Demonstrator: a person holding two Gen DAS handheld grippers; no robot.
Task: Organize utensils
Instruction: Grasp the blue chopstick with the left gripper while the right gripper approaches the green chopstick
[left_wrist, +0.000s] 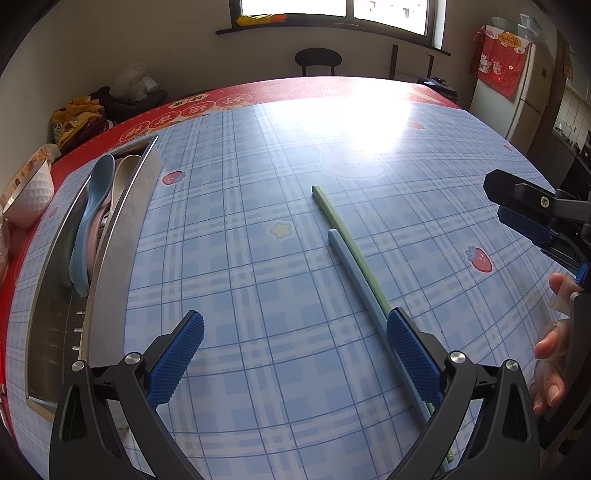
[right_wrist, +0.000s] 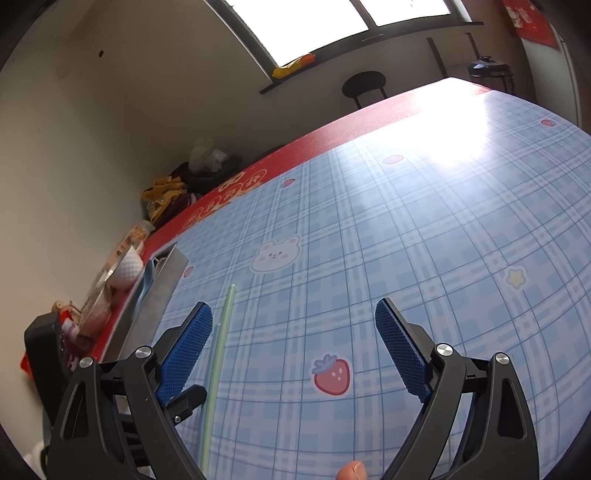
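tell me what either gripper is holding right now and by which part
Nothing is held. The left gripper and right gripper are both open; the green chopstick and blue chopstick lie on the table.

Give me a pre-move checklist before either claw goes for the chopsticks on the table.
1. Left claw open and empty: ok.
2. Right claw open and empty: ok.
3. Green chopstick and blue chopstick lying flat side by side on the table: ok.
4. Chopsticks between the left claw's fingers: not ok; they run beside and under its right finger.
5. Metal tray within view, already holding spoons: ok.
6. Free room in the tray for chopsticks: cannot tell.
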